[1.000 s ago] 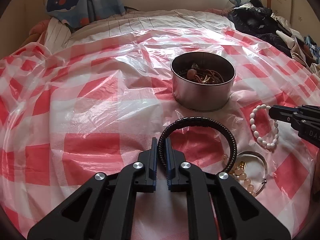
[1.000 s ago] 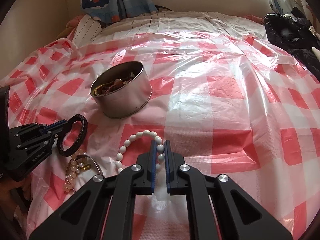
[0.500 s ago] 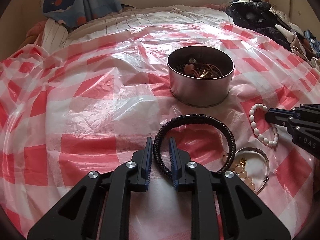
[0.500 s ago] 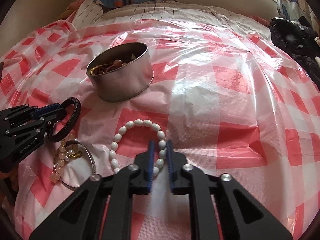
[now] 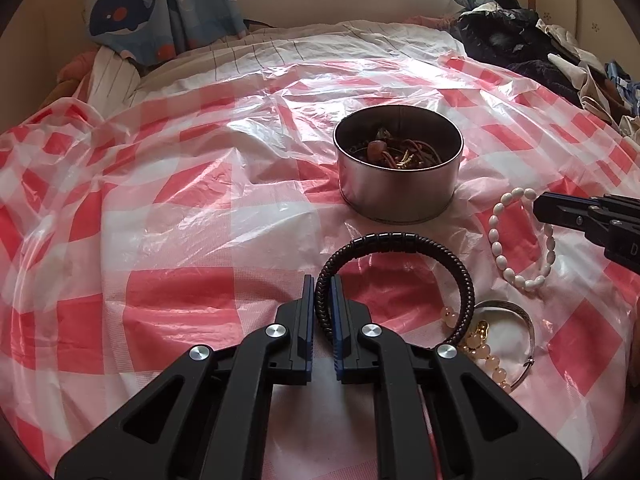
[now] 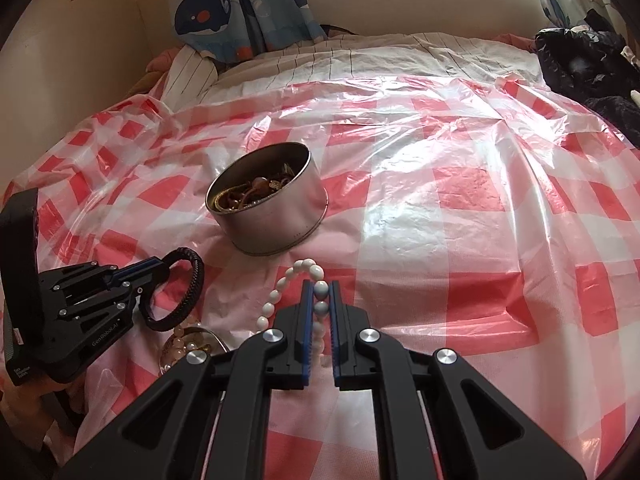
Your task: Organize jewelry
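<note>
A black braided bracelet [image 5: 400,238] [image 6: 196,280] lies on the red-and-white checked plastic sheet. My left gripper [image 5: 322,280] [image 6: 160,270] has its jaws closing, and the pads press on the bracelet's near left side. My right gripper [image 6: 321,284] [image 5: 538,206] is shut on a white bead bracelet [image 6: 276,294] [image 5: 496,240], whose loop trails down to the sheet. A round metal tin [image 5: 396,196] [image 6: 280,224] holding several pieces of jewelry stands just beyond both bracelets.
A silver bangle [image 5: 524,324] and a peach bead bracelet [image 5: 486,354] [image 6: 180,336] lie near the front, between the grippers. Dark clothes [image 5: 520,40] are piled at the back right. A whale-print curtain [image 6: 240,4] hangs at the back.
The left jaws spread slightly around the black bracelet, then closed on it again. The right gripper has tilted up with the white bead bracelet, whose loop now looks narrower.
</note>
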The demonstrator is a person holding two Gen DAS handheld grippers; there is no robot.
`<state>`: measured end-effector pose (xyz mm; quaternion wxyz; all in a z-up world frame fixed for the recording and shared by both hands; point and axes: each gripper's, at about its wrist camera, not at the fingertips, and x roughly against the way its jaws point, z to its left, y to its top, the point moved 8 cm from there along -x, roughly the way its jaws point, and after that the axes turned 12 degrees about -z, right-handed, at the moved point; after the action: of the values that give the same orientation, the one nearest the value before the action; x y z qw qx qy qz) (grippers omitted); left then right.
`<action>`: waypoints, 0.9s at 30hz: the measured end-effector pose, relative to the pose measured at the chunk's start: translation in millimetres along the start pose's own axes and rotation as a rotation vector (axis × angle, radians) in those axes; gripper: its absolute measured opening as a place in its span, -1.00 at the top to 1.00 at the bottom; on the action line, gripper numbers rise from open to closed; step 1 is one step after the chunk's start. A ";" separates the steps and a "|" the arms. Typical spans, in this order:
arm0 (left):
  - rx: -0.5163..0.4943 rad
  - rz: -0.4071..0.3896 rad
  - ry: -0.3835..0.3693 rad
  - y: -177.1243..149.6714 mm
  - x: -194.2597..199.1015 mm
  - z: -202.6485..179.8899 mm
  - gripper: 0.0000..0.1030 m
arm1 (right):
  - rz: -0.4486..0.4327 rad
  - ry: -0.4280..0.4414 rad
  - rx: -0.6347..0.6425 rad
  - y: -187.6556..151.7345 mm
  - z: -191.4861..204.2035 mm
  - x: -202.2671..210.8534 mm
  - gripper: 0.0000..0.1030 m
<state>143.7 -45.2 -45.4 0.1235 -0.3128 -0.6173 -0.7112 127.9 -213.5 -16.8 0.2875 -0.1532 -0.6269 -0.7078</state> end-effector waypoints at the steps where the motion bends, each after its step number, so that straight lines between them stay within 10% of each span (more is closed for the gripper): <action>1: 0.000 0.002 0.000 -0.2 -0.1 -0.1 0.87 | -0.006 0.007 -0.005 1.3 0.7 0.7 0.84; 24: 0.003 0.015 0.006 -0.8 -2.1 2.2 0.86 | 0.004 -0.026 -0.005 1.9 -6.1 -2.2 0.84; 27: 0.004 0.020 0.009 -1.7 -3.9 2.5 0.85 | 0.036 -0.066 -0.003 -3.5 -13.2 -7.0 0.59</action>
<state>146.5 -43.3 -49.0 0.1343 -0.3154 -0.6150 -0.7102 133.3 -224.7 -25.8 0.2788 -0.1882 -0.6321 -0.6980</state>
